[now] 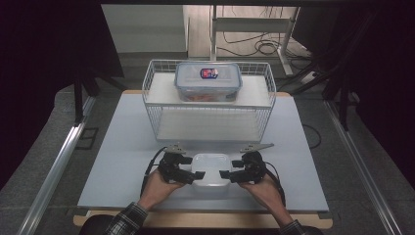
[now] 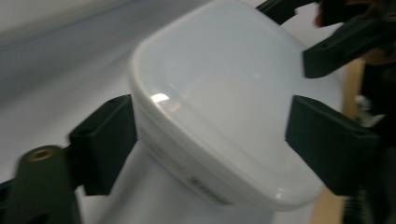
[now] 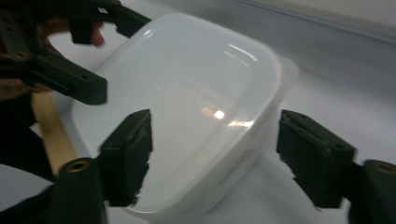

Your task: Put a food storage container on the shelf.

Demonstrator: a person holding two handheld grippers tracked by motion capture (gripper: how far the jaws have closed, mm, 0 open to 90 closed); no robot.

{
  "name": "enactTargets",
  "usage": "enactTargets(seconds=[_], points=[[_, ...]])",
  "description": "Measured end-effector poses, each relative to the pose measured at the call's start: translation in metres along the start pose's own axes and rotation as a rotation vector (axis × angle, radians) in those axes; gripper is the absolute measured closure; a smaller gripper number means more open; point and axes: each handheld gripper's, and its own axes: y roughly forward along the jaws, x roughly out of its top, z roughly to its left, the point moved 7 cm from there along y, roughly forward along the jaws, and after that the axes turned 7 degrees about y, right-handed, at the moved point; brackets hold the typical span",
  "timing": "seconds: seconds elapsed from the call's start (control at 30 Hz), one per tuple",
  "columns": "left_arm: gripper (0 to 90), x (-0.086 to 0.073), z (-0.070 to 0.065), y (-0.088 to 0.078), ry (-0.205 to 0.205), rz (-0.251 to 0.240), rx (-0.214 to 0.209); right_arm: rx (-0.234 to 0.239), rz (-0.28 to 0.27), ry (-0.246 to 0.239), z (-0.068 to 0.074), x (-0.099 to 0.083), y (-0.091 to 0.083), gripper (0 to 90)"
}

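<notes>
A white, translucent lidded container (image 1: 211, 169) sits on the grey table top near its front edge. My left gripper (image 1: 192, 169) is at the container's left side and my right gripper (image 1: 230, 169) at its right side, each held in a hand. In the left gripper view the black jaws of the left gripper (image 2: 212, 135) straddle a corner of the container (image 2: 219, 93), with one pad right by the rim. In the right gripper view the right gripper (image 3: 215, 149) flanks the container (image 3: 187, 93), and a small gap shows at one pad. Both stand open around it.
A white wire rack (image 1: 151, 98) stands behind the container in the middle of the table. On its upper shelf is a clear box with a blue-clipped lid (image 1: 208, 81). The table's wooden front edge (image 1: 205, 220) runs just behind the hands.
</notes>
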Motion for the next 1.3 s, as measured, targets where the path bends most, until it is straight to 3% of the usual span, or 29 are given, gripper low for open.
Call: enactTargets(seconds=[0.07,0.17,0.27,0.3,0.4,0.57,0.73,0.77,0.8,0.9,1.07,1.3], points=[[19.5,-0.002,-0.003,-0.002,-0.037,0.012,-0.007,0.025,0.016,0.037,0.002,-0.002,0.000,32.0],[26.6,-0.004,-0.008,-0.007,-0.074,0.033,-0.022,0.026,0.044,0.089,0.005,-0.006,-0.003,33.1],[39.0,-0.005,-0.013,-0.017,-0.075,0.022,0.013,0.020,0.058,0.134,0.007,-0.010,-0.009,40.6],[47.2,-0.005,-0.013,-0.018,-0.078,0.019,0.018,0.012,0.048,0.146,0.007,-0.010,-0.013,47.9],[56.2,-0.006,-0.014,-0.022,-0.114,-0.007,0.012,-0.001,0.020,0.149,0.009,-0.010,-0.022,59.9],[65.8,-0.002,-0.015,-0.026,-0.099,-0.027,0.052,-0.009,-0.019,0.165,0.008,-0.007,-0.029,69.1],[74.6,0.001,-0.015,-0.029,-0.115,-0.072,0.068,-0.004,-0.068,0.188,0.005,-0.005,-0.033,77.5],[78.9,0.001,-0.015,-0.028,-0.120,-0.079,0.074,-0.022,-0.083,0.182,0.004,-0.004,-0.035,78.0],[79.0,0.000,-0.013,-0.028,-0.135,-0.085,0.067,-0.038,-0.083,0.155,0.004,-0.004,-0.035,78.2],[79.5,-0.001,-0.011,-0.028,-0.156,-0.094,0.053,-0.059,-0.100,0.144,0.007,-0.004,-0.034,78.3],[79.5,0.002,-0.010,-0.031,-0.145,-0.101,0.073,-0.074,-0.127,0.113,0.009,0.000,-0.033,78.2],[79.7,0.016,-0.010,-0.043,-0.110,-0.125,0.090,-0.060,-0.175,0.084,0.014,0.012,-0.041,78.2]])
